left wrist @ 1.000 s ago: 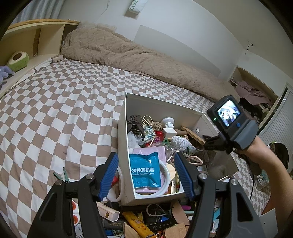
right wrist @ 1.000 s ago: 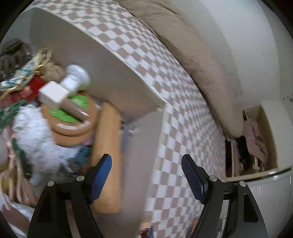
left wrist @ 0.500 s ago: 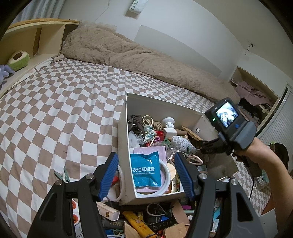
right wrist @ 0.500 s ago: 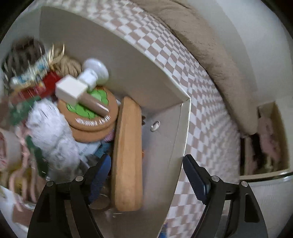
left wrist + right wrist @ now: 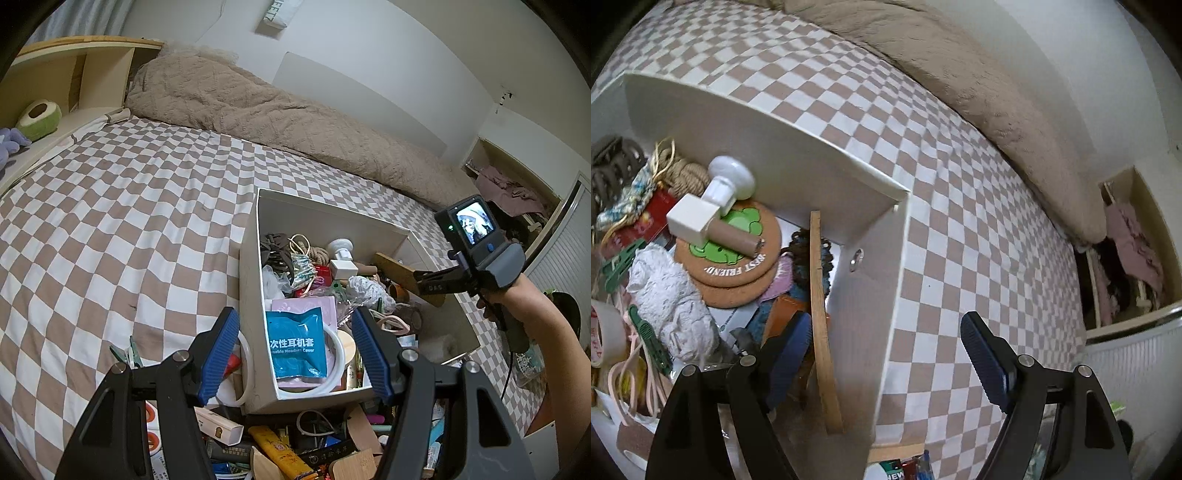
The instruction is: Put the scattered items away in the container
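Note:
A white box [image 5: 317,214] sits on the checkered bed, crammed with small items; a blue packet [image 5: 295,343] lies on top at its near end. More scattered items [image 5: 280,450] are heaped in front of it. My left gripper [image 5: 295,354] hovers open above the box's near end, holding nothing. My right gripper [image 5: 882,325] is open and straddles the box's right wall [image 5: 864,295], left finger inside, right finger over the bed. A thin wooden board [image 5: 820,314] stands on edge inside that wall, loose. Cork coasters [image 5: 738,254] and a white knob [image 5: 716,199] lie beside it.
A brown blanket [image 5: 258,107] runs along the far side of the bed. A shelf with a green plush [image 5: 37,118] stands at the left. An open cupboard with clothes [image 5: 1126,251] is to the right. The person's forearm [image 5: 554,332] reaches in from the right.
My right gripper has drawn back and rolled, so the box wall now lies between its fingers. The wooden board, flat before, now stands on edge. The left gripper has stayed still.

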A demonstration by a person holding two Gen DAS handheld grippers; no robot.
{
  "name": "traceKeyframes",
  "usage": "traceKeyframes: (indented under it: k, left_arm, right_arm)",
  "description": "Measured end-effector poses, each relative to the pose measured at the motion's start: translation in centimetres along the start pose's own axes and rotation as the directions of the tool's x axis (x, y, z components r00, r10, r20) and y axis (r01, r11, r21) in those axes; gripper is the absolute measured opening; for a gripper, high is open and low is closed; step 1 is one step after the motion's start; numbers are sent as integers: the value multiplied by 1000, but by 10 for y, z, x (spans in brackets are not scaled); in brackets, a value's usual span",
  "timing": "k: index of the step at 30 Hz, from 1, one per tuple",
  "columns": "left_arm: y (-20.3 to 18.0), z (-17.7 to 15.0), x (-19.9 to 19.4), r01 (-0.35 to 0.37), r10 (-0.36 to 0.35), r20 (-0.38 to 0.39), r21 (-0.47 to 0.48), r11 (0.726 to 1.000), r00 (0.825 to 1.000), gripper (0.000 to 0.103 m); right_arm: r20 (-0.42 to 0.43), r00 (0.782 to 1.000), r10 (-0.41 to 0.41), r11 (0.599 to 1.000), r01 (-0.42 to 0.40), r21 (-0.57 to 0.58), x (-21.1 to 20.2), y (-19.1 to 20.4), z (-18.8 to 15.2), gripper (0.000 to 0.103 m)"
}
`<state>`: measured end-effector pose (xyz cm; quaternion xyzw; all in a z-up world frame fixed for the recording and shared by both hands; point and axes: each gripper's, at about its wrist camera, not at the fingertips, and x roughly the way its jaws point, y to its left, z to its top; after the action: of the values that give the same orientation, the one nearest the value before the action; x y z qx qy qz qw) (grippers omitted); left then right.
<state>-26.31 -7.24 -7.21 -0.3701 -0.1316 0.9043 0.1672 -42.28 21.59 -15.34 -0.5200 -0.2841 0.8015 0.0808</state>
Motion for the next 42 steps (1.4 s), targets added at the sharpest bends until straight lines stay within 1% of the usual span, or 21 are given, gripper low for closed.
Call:
traceKeyframes:
  k: [3, 5, 9, 14, 16, 21, 26, 28, 32, 34, 37, 39, 40, 42]
  left_arm:
    - [0, 0, 0, -1, 1, 0, 0, 1000, 1000, 63]
    - [0, 0, 0, 0, 0, 0, -2, 1000, 1000, 63]
    - [1, 0, 0, 0, 0, 1, -2, 1000, 1000, 63]
    - [0, 0, 1, 0, 0, -1, 1, 1000, 1000, 63]
    - [0, 0, 1, -1, 1, -1, 1, 1000, 1000, 63]
    - [0, 0, 1, -1, 1, -1, 3, 1000, 1000, 63]
    - [-1, -1, 2, -3, 3, -2, 1, 1000, 1000, 63]
    - [0, -1, 1, -3, 3, -2, -1, 1000, 1000, 63]
    - [0, 0, 1, -4, 4, -2, -1, 1000, 1000, 63]
    - [-1, 0, 1, -4, 4, -3, 1, 1000, 1000, 63]
    - [-1, 0, 1, -3, 3, -2, 3, 1000, 1000, 63]
    - [-1, 0, 1, -3, 3, -2, 5, 1000, 1000, 63]
    - [-1, 0, 1, -3, 3, -2, 7, 1000, 1000, 63]
    - [-2, 0, 2, -4, 4, -3, 9, 1000, 1000, 63]
  right_arm:
    - [-32, 999, -3, 1000, 3, 19, 3, 1, -5, 82]
    - [-54, 999, 10, 1000, -9, 29, 11, 0, -11, 82]
    - [-61, 997, 55, 996, -51, 69, 17, -10, -15, 82]
    - [-17, 999, 47, 993, -45, 106, 2, -17, -11, 82]
    - [-17, 999, 42, 993, -40, 114, 1, -22, -9, 82]
    - [-77, 997, -11, 999, 14, 42, 10, -9, -12, 82]
    - [-123, 992, 2, 1000, -2, -1, 24, 4, -22, 82]
    - [-108, 994, -7, 1000, 6, -3, 24, 8, -24, 82]
    - [-96, 995, 8, 1000, -7, 15, 22, 4, -25, 83]
    - [-71, 997, 13, 999, -11, 30, 19, 0, -26, 83]
    - [9, 1000, 28, 996, -28, 86, 6, -12, -29, 83]
    - [78, 995, 64, 989, -74, 128, -8, -19, -34, 91]
    - [106, 991, 79, 986, -94, 139, -15, -20, -37, 99]
    - [163, 981, 103, 981, -128, 147, -31, -16, -43, 100]
